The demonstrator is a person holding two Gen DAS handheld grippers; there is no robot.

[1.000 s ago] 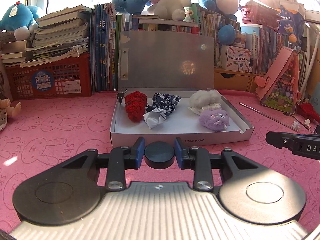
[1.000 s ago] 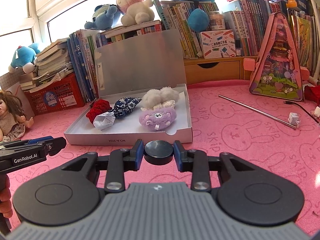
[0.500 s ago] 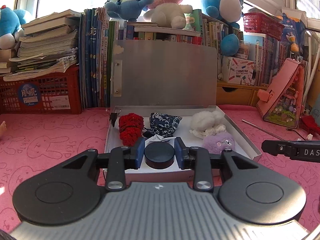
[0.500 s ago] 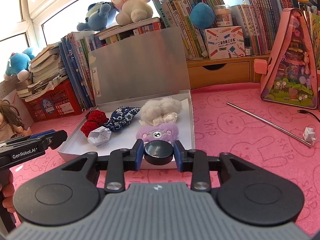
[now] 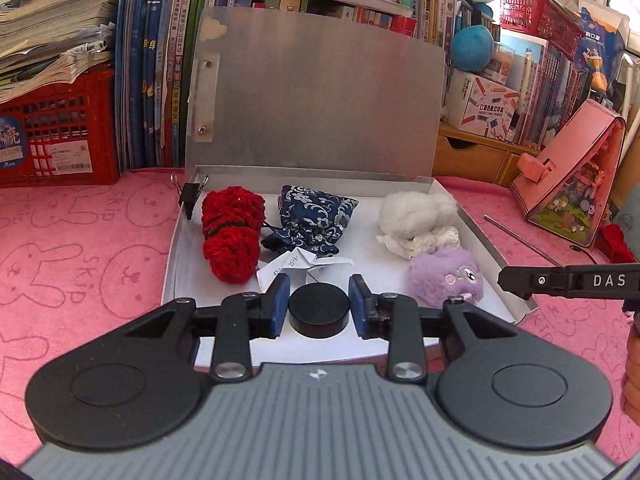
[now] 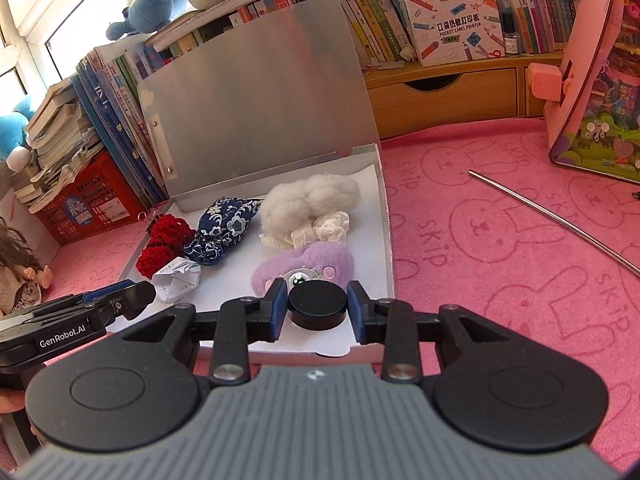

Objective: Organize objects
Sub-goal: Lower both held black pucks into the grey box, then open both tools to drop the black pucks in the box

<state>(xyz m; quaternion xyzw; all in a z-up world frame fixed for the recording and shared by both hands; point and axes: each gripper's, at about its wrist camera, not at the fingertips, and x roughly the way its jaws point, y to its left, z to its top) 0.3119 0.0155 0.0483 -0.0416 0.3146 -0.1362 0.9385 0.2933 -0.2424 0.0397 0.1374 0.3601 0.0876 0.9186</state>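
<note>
The left gripper (image 5: pixel 319 294) hung over the front half of the open box (image 5: pixel 488 240), its blue-padded jaws set apart with nothing held between them; the only thing in the gap was the black round knob of the tool's own body. The folded white paper (image 5: pixel 298 266) lay just beyond the left fingertips, and whether a pad touched it could not be determined.

The right gripper (image 6: pixel 317 294) was likewise spread and empty, positioned over the near right part of the same box, with the purple plush toy (image 6: pixel 308 266) directly past its fingertips; contact could not be confirmed. Each tool appeared at the edge of the other's view, level with the box's front.

Contents of the box, left to right: a red knitted item (image 5: pixel 232 232) against the left wall, a blue floral pouch (image 5: pixel 316 220) touching it, the folded paper in front of the pouch, a white fluffy toy (image 5: pixel 416 212) with a crumpled white tissue (image 5: pixel 420 242) against it, and the purple toy nearest the right front corner. The grey lid (image 5: pixel 316 100) stood upright against the row of books (image 5: pixel 160 60). A black binder clip (image 5: pixel 191 196) sat on the rear left corner. The box rested on a pink rabbit-print cloth (image 6: pixel 500 240), where a metal rod (image 6: pixel 552 216) lay well apart to the right.
</note>
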